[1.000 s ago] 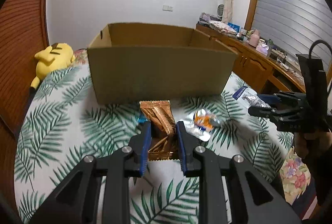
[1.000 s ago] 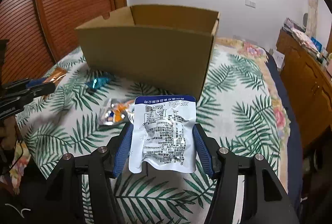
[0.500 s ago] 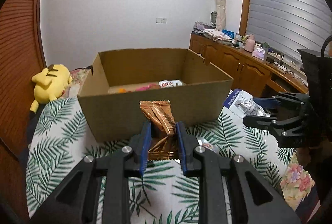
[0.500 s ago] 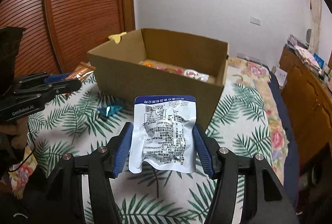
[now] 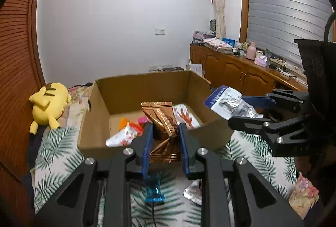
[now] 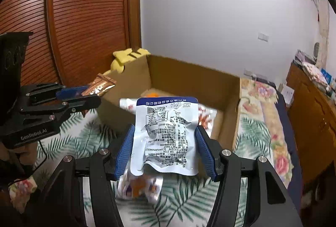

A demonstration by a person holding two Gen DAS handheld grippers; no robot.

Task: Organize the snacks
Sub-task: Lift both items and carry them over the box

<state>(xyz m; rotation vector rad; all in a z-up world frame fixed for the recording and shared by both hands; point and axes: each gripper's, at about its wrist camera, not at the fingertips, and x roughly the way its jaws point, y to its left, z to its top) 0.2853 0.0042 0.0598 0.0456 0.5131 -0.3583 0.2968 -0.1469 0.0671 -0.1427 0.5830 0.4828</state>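
An open cardboard box (image 5: 98,143) stands on the leaf-print bed and holds several snack packs (image 5: 128,132). My left gripper (image 5: 164,143) is shut on a copper-brown snack pack (image 5: 161,122), held above the box's near wall. It also shows in the right wrist view (image 6: 92,94) with the brown pack (image 6: 100,85). My right gripper (image 6: 166,151) is shut on a white and blue pouch (image 6: 168,132), raised before the box (image 6: 189,73). In the left wrist view the right gripper (image 5: 250,109) holds the pouch (image 5: 226,103) over the box's right corner.
A blue candy wrapper (image 5: 154,191) and a silver pack (image 5: 194,191) lie on the bedspread (image 5: 58,159) in front of the box; a blurred orange pack (image 6: 138,185) shows under my right gripper. A yellow plush toy (image 5: 49,105) lies at the left. A wooden cabinet (image 5: 241,73) runs along the right.
Both grippers have risen and moved forward with their packs. The box's inside and its snacks have come into view, and both packs now hang at the box's rim.
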